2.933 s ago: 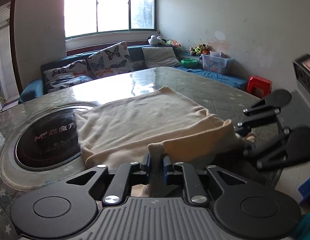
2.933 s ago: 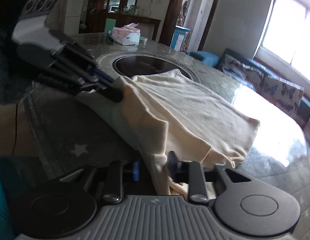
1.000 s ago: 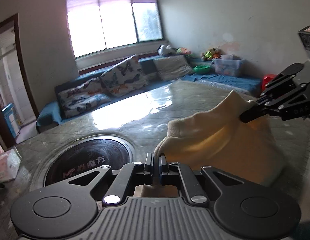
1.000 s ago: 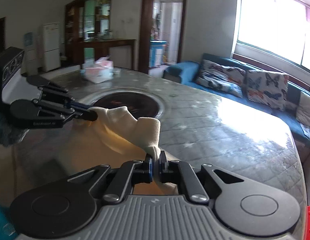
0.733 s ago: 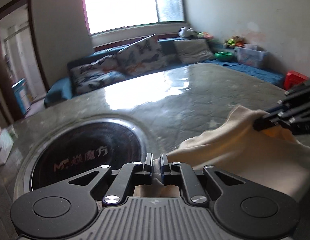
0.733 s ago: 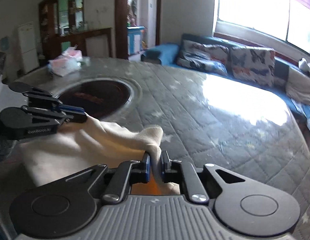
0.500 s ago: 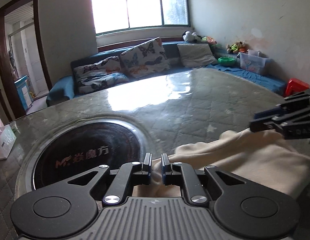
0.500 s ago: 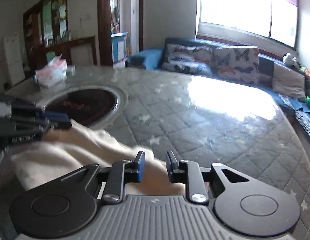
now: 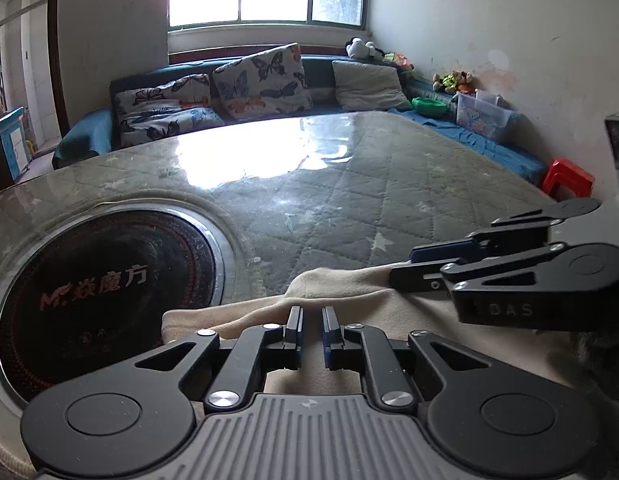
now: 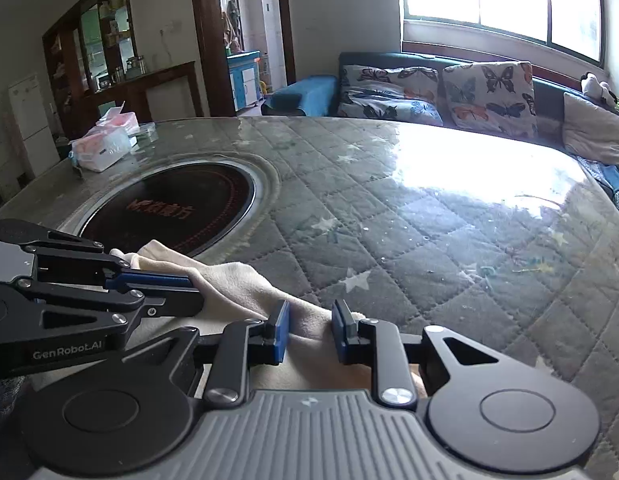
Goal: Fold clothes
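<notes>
Both grips released, garment down on the tabletop

The cream garment (image 9: 349, 300), lifted a second ago, now lies folded at the near tabletop (image 10: 449, 216) edge; left hand-held gripper (image 9: 311, 330) slightly parted, right hand-held gripper (image 10: 309, 330) wider, neither clamping.

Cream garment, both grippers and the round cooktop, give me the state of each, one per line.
Cream garment: folded over, lying on the table, not gripped.
Left gripper: open, fingers slightly apart over the garment.
Right gripper: open, fingers wide apart.
Round cooktop: bare, garment edge beside it.
</notes>
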`<state>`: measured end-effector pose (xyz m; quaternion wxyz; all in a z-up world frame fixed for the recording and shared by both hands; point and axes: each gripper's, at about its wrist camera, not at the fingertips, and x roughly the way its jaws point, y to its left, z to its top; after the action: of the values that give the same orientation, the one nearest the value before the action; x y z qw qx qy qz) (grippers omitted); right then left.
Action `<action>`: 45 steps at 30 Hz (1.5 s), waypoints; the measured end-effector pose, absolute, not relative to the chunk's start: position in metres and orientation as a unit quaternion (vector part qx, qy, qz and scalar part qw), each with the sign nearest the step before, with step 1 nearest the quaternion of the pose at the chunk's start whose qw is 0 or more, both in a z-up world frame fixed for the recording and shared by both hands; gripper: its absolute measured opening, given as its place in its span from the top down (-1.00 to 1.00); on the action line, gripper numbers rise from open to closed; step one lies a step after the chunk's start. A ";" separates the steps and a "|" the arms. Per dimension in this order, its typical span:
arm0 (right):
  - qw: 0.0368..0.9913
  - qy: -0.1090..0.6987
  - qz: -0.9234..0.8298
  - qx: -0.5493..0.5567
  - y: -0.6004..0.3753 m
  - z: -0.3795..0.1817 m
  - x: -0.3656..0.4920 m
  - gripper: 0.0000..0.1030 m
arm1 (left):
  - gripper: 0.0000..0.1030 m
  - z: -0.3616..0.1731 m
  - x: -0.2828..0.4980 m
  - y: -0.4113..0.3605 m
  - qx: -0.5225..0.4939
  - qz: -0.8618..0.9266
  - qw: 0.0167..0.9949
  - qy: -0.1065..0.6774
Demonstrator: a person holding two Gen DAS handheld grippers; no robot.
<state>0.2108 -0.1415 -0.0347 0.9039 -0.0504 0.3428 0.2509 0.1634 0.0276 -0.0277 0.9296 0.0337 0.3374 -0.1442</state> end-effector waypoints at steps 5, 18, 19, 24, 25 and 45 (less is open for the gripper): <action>0.905 0.339 0.252 -0.045 -0.142 -0.031 0.211 0.56 | 0.73 -0.028 0.163 0.031 0.019 -0.148 0.930 0.337; 0.906 0.331 0.256 -0.068 -0.127 -0.022 0.211 0.56 | 0.44 -0.017 0.129 0.056 -0.007 -0.130 0.940 0.315; 0.906 0.326 0.260 -0.069 -0.128 -0.018 0.206 0.55 | 0.44 -0.017 0.126 0.061 -0.012 -0.127 0.941 0.312; 0.900 0.313 0.291 -0.080 -0.127 -0.008 0.178 0.54 | 0.44 -0.023 0.124 0.079 -0.034 -0.102 0.943 0.315; 0.898 0.313 0.299 -0.084 -0.125 -0.009 0.173 0.54 | 0.45 -0.025 0.125 0.082 -0.041 -0.100 0.943 0.316; 0.885 0.286 0.342 -0.137 -0.124 -0.030 0.093 0.46 | 0.44 -0.025 0.067 0.052 0.047 -0.122 0.953 0.274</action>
<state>0.0928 -0.1242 -0.0298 0.8847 -0.1372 0.2858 0.3416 0.0670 0.0519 -0.0252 0.9528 0.0471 0.2741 -0.1216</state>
